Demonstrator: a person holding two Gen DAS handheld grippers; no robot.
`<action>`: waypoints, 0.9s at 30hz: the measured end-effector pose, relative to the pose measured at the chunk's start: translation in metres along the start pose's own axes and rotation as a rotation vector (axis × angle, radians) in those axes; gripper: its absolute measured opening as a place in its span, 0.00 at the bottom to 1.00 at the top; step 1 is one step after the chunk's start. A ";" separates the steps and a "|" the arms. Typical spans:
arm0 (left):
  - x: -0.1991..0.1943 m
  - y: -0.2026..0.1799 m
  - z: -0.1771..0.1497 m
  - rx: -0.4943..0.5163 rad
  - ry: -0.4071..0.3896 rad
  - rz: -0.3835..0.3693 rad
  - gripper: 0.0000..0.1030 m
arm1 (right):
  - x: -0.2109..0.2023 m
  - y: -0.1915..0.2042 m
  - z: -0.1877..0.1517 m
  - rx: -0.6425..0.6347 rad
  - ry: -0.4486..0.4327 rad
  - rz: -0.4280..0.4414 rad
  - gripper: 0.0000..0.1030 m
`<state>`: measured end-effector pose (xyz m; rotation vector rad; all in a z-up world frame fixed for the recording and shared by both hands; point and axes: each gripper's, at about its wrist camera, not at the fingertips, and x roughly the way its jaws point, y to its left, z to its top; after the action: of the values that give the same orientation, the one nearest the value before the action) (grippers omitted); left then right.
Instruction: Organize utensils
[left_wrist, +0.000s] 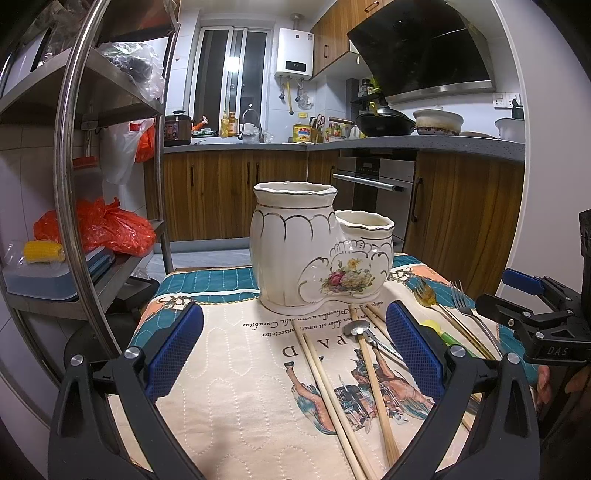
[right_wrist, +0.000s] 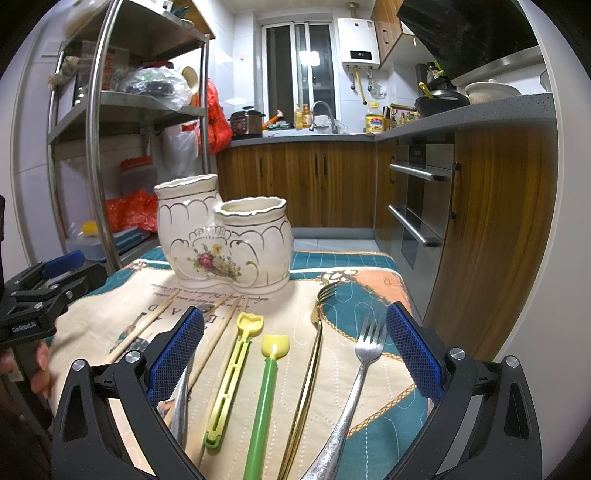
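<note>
— Grippers first: what are they doing?
— Left gripper (left_wrist: 294, 345) is spread wide with nothing between its pads, above the chopsticks (left_wrist: 334, 391) and a small metal spoon (left_wrist: 360, 328). Right gripper (right_wrist: 294, 345) gapes too, empty.
— And the utensils?
— All flat on the patterned cloth (right_wrist: 110, 314) of the tabletop — two yellow-green plastic pieces (right_wrist: 236, 363), a gold fork (right_wrist: 314, 354) and a silver fork (right_wrist: 364, 363), near the ceramic holder (right_wrist: 221, 240), which stands upright.
</note>
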<state>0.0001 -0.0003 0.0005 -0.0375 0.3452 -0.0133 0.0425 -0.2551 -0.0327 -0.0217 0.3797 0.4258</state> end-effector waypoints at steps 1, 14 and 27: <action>0.000 0.000 0.000 0.000 0.000 0.000 0.95 | 0.000 0.000 0.000 0.000 0.000 0.000 0.95; 0.000 -0.001 0.000 0.001 -0.001 0.000 0.95 | 0.001 0.000 0.000 -0.001 0.001 0.000 0.95; 0.000 0.000 0.000 0.002 -0.001 0.001 0.95 | 0.001 0.000 0.000 -0.001 0.002 -0.001 0.95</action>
<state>-0.0001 -0.0007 0.0002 -0.0356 0.3440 -0.0130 0.0437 -0.2544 -0.0330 -0.0233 0.3812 0.4254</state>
